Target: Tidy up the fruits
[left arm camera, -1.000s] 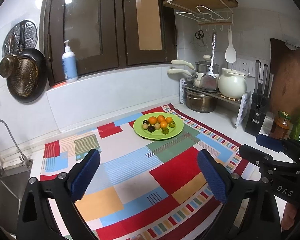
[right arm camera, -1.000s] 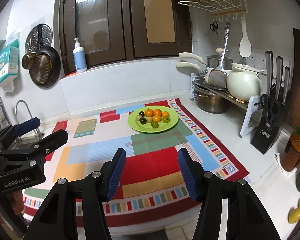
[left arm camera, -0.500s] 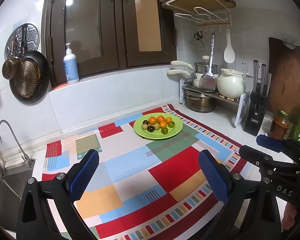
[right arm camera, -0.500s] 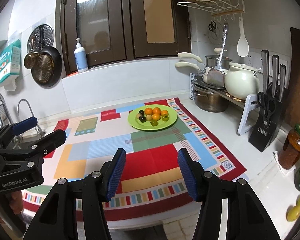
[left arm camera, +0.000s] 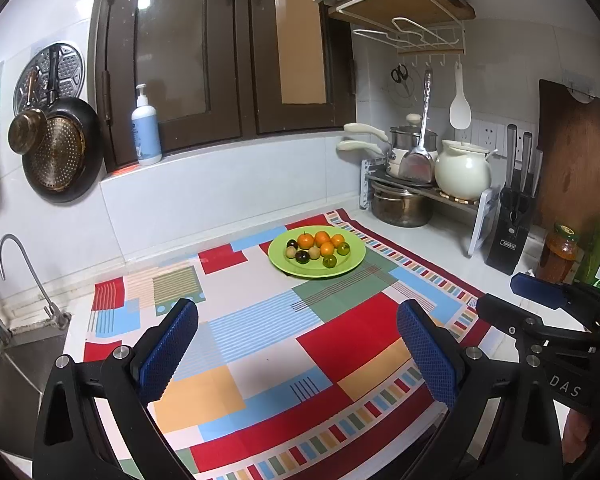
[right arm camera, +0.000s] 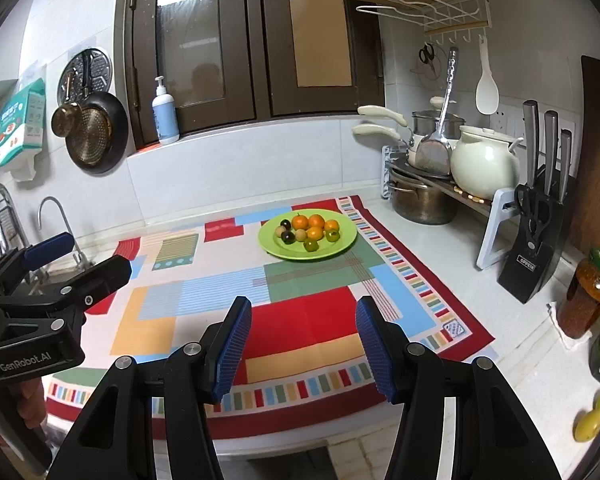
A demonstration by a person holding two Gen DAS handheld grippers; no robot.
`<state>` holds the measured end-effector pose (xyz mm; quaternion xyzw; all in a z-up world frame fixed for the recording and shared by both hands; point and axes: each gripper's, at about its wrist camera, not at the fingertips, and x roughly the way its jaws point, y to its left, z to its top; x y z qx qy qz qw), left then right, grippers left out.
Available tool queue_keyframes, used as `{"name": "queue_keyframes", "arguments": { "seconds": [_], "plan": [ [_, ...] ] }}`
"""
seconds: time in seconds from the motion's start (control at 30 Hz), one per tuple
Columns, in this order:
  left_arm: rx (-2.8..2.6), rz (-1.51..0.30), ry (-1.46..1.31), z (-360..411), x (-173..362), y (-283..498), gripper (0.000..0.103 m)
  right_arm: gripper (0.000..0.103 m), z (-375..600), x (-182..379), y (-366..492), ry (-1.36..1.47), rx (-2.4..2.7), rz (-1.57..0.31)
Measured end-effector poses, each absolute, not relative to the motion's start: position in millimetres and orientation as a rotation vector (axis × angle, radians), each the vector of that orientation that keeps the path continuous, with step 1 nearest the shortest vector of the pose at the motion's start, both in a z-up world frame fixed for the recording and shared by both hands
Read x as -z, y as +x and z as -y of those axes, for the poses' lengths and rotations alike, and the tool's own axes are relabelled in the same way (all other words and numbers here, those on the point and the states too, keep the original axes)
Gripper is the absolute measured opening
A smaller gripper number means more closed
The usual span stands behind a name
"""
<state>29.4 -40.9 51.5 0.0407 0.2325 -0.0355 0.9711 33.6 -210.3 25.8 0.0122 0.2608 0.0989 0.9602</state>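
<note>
The white kitchen surface (left arm camera: 428, 240) carries a patchwork cloth of red, blue, orange and green blocks (left arm camera: 284, 340), and toward the cloth's far edge sits a round lime-green plate (left arm camera: 352, 264). On the plate lies a loose cluster of small fruits: round orange citrus (left arm camera: 322, 239) at the back, glossy dark plum-like ones (left arm camera: 302, 256) at about 9 o'clock of the pile, pale tan ones between, and small green ones (left arm camera: 329, 261) along the front rim.

These fruits look light, smooth-skinned and round, so they are likely to roll and slip out of a hard pinch; the darker and green ones may bruise. A gentle squeeze across the widest part of one fruit, starting from the outer pieces at the front of the plate, seems the safest hold, since the centre ones touch their neighbours.

The left tongs (left arm camera: 298, 332) stand wide apart and hold nothing; the plate lies at 12 o'clock of them, well apart across the cloth. The right tongs (right arm camera: 303, 330) are also parted, somewhat less widely, and empty; in the right wrist view the plate (right arm camera: 342, 246) again sits at 12 o'clock, well ahead. Each tool shows at the edge of the other's view, left at 9 o'clock, right at 3 o'clock.
</note>
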Motion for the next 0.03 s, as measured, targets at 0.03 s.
{"name": "queue_keyframes", "arguments": {
  "seconds": [0.03],
  "plan": [
    [0.073, -0.469, 0.082, 40.8, -51.6, 29.1, 0.101, 0.055, 209.8, -26.0, 33.2, 0.024, -0.201, -0.528]
  ]
}}
